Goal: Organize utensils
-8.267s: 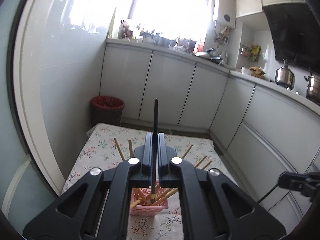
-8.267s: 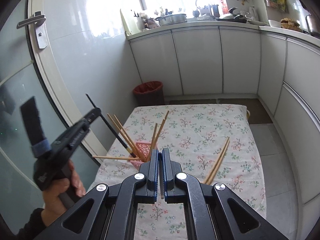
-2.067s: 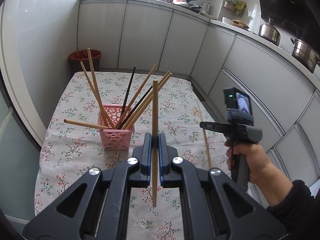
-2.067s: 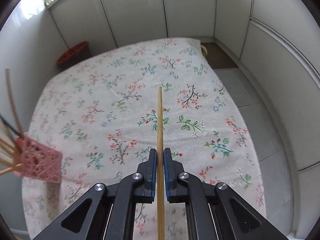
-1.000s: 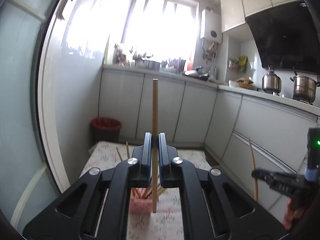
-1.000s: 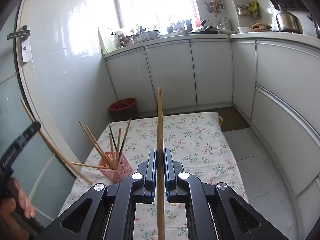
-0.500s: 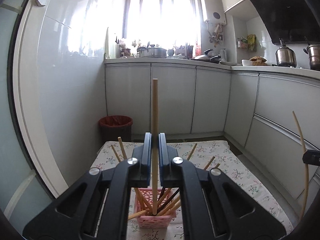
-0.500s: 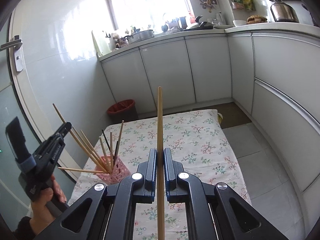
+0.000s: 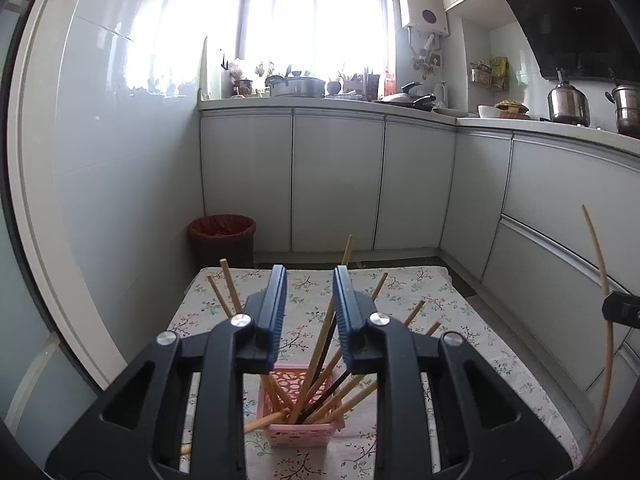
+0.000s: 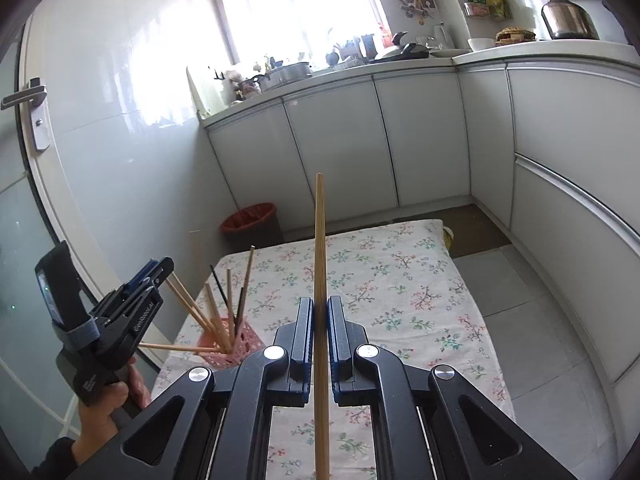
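A pink basket point(image 9: 301, 428) stands on the floral tablecloth point(image 9: 404, 292) and holds several wooden chopsticks and a black one, all leaning outward. My left gripper point(image 9: 309, 288) is open and empty right above the basket. My right gripper point(image 10: 320, 308) is shut on a wooden chopstick point(image 10: 319, 240) that stands upright, to the right of the basket point(image 10: 236, 340). That chopstick also shows at the right edge of the left wrist view point(image 9: 600, 264). The left gripper appears in the right wrist view point(image 10: 154, 274).
A red bin point(image 9: 222, 236) stands on the floor beyond the table point(image 10: 400, 280). White cabinets point(image 9: 336, 180) run along the back and right walls. A glass door point(image 10: 24, 240) is close on the left.
My left gripper has opened and the wooden chopstick it held has dropped into the pink basket. My right gripper still holds its chopstick upright.
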